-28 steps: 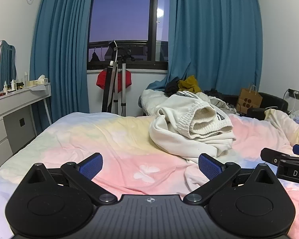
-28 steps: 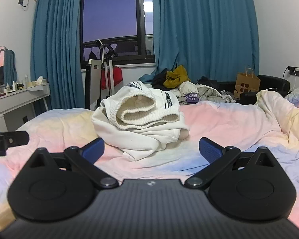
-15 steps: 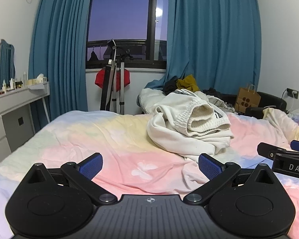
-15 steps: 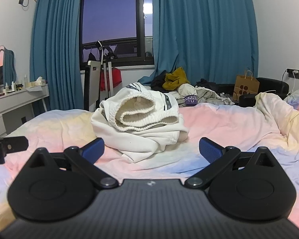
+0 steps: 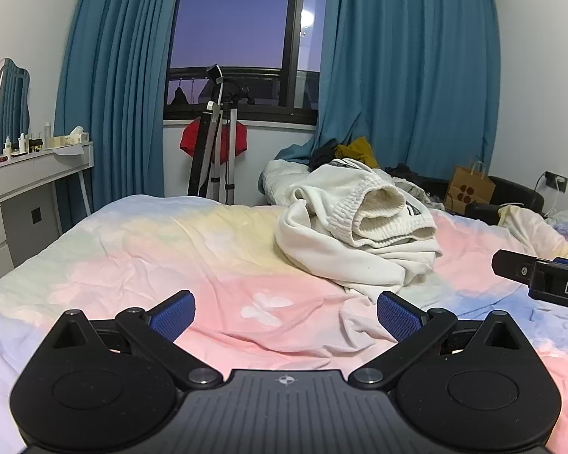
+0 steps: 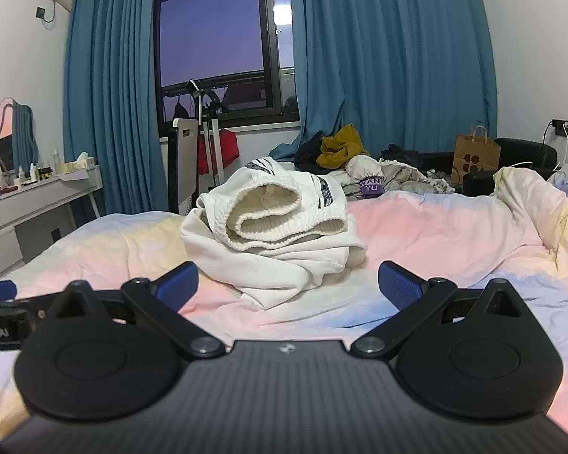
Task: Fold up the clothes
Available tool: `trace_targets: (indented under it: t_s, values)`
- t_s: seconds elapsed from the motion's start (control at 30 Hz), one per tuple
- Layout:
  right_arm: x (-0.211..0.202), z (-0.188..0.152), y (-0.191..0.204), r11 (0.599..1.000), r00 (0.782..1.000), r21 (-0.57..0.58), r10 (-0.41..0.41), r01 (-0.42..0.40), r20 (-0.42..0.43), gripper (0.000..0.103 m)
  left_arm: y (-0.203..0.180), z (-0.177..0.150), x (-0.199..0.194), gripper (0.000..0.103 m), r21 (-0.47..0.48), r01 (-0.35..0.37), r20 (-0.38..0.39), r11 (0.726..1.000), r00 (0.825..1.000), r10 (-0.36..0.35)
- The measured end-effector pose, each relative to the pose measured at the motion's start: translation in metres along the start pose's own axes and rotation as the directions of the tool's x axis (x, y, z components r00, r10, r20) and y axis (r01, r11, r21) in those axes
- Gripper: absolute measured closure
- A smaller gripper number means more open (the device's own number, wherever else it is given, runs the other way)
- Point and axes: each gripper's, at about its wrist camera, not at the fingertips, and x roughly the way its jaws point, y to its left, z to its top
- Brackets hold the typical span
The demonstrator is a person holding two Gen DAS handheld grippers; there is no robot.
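A crumpled white garment [image 5: 356, 227] with a ribbed elastic opening lies in a heap on the pastel bedspread [image 5: 178, 249]. It also shows in the right wrist view [image 6: 276, 234], straight ahead. My left gripper [image 5: 286, 314] is open and empty, low over the bed, with the garment ahead to its right. My right gripper [image 6: 287, 287] is open and empty, just short of the garment's near edge. The right gripper shows at the right edge of the left wrist view [image 5: 541, 276]; the left gripper shows at the left edge of the right wrist view [image 6: 0, 314].
A pile of other clothes [image 6: 363, 166] lies at the far edge of the bed under blue curtains. A white dresser [image 5: 22, 196] stands left. A tripod [image 5: 216, 143] and a red item stand by the window. A paper bag [image 6: 475, 153] sits at the right.
Both grippers have shifted slightly toward the bed's far side and the garment looms a little larger. Both stay open. The garment has not moved.
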Motion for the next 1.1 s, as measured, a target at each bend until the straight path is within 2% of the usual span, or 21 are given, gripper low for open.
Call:
trace_targets:
  t_s: [0.3, 0.53, 0.67, 0.8, 0.87, 1.03, 1.1]
  values:
    - [0.002, 0.001, -0.004, 1.0, 1.0, -0.003, -0.004, 0.004, -0.011, 0.0, 0.0, -0.005, 0.004, 0.0, -0.013, 0.005, -0.003, 1.0, 1.0, -0.005]
    - [-0.003, 0.004, -0.016, 0.999, 1.0, 0.044, -0.011, 0.012, -0.024, 0.0, -0.021, 0.006, 0.03, 0.0, 0.054, -0.014, -0.03, 0.998, 0.999, 0.016]
    - [-0.003, 0.006, -0.028, 0.995, 0.999, 0.103, -0.013, 0.017, -0.036, 0.0, -0.045, 0.029, 0.066, 0.0, 0.086, -0.005, -0.027, 0.996, 1.0, 0.007]
    - [0.002, 0.006, -0.043, 0.98, 0.998, 0.195, 0.043, -0.033, -0.049, 0.0, -0.079, 0.054, 0.122, 0.0, 0.105, 0.022, -0.008, 0.994, 1.0, -0.021]
    - [-0.001, 0.005, -0.05, 0.967, 0.997, 0.247, 0.074, -0.065, -0.028, 0.0, -0.096, 0.066, 0.151, 0.0, 0.118, 0.033, 0.002, 0.993, 0.999, -0.034]
    - [0.009, 0.001, -0.068, 0.958, 0.999, 0.286, 0.041, -0.031, -0.029, 0.0, -0.141, 0.096, 0.221, 0.0, 0.161, 0.053, 0.035, 0.986, 0.998, -0.059]
    - [0.018, -0.003, -0.076, 0.949, 0.998, 0.314, 0.031, -0.015, -0.047, 0.0, -0.17, 0.104, 0.248, 0.0, 0.245, 0.027, 0.08, 0.969, 0.996, -0.048]
